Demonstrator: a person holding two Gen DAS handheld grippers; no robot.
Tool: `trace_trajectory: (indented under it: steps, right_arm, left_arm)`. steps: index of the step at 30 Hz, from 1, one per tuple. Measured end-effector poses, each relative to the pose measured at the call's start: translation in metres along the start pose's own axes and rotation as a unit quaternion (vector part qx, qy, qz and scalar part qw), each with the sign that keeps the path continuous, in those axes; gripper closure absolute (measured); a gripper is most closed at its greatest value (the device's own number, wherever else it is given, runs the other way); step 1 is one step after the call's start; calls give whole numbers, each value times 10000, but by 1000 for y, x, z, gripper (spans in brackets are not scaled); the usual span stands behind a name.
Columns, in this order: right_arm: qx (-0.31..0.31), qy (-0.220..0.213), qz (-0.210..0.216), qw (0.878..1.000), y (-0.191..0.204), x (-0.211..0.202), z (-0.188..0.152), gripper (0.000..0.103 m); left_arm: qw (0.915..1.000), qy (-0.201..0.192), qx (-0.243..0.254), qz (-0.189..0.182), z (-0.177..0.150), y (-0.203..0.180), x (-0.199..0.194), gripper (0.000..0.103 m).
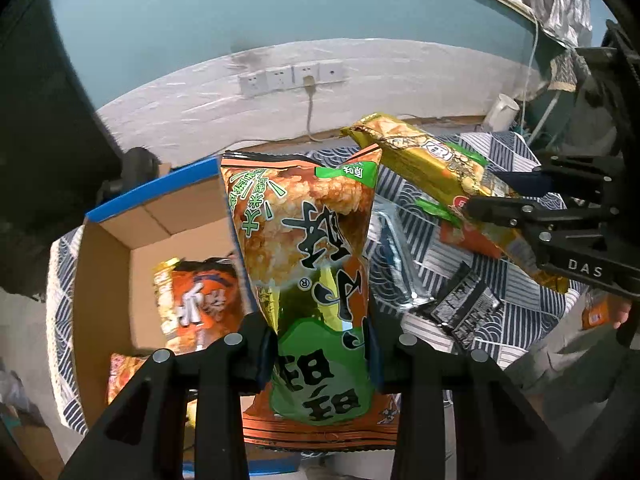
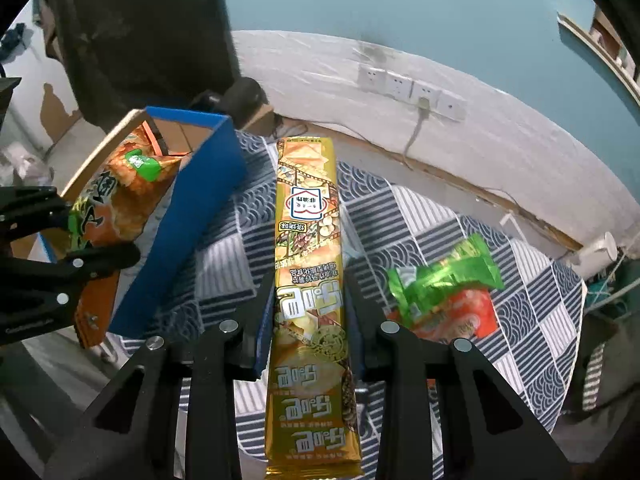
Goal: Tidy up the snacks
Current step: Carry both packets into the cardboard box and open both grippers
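Box (image 1: 120,248): we see it at left, two snacks already inside.
Left gripper (image 1: 320,344): clenched on the rice-cracker bag (image 1: 308,240), held above the box edge; we could snag the wall.
Right gripper (image 2: 308,300): grasping the gold pack (image 2: 308,240) over the cloth (image 2: 520,300); its long overhang might slip or hit the bag.

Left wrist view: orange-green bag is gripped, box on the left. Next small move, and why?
Probably swing the left hand-held gripper leftward over the cardboard box and lower. It is shut on the orange-green bag, which is held up beside the open box, where an orange snack bag already lies.
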State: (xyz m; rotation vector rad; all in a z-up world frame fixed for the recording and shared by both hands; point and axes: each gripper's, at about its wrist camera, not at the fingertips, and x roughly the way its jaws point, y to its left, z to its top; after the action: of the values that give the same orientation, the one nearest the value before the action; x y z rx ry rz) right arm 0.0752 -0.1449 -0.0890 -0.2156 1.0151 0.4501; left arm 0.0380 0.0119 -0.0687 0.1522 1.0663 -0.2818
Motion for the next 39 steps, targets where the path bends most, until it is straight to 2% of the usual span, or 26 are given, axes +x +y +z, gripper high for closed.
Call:
trace_trajectory:
  steps: [20,31,39]
  right_arm:
    - [-584,-30,435,9973,92,19,50,73]
    - [-929,122,585,9939,139,42,68,73]
    - [-1030,274,695,9919,166,63,78,73]
  left_arm:
    - [9967,-114,-677,423,-23,81,-20,66]
    - [9926,-130,-949,746,-48,125,-27,66]
    - [9891,-25,-1187,867,-54,155,-17,66]
